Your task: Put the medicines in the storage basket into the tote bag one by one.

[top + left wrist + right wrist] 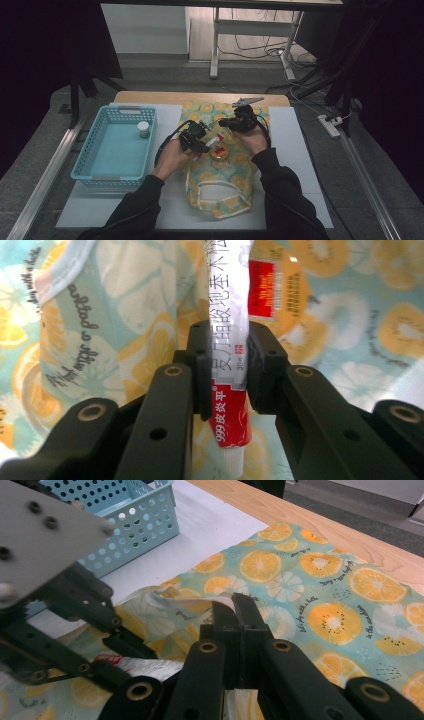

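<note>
A cloth bag (220,180) printed with orange slices lies on the table's middle. My left gripper (204,145) is shut on a white and red ointment tube (218,144) just above the bag. In the left gripper view the jaws (230,345) pinch the tube (227,295) across its middle, with its red end toward the camera. My right gripper (234,124) is at the bag's far part. In the right gripper view it (234,605) is shut on a raised fold of the cloth (190,602), and the tube (150,666) lies low at the left.
A light blue perforated basket (82,165) stands at the left with a small white-lidded jar (143,129) in its far right corner. A white mat (300,150) covers the wooden table (200,97). A floor rail (45,175) runs beside the table at the left.
</note>
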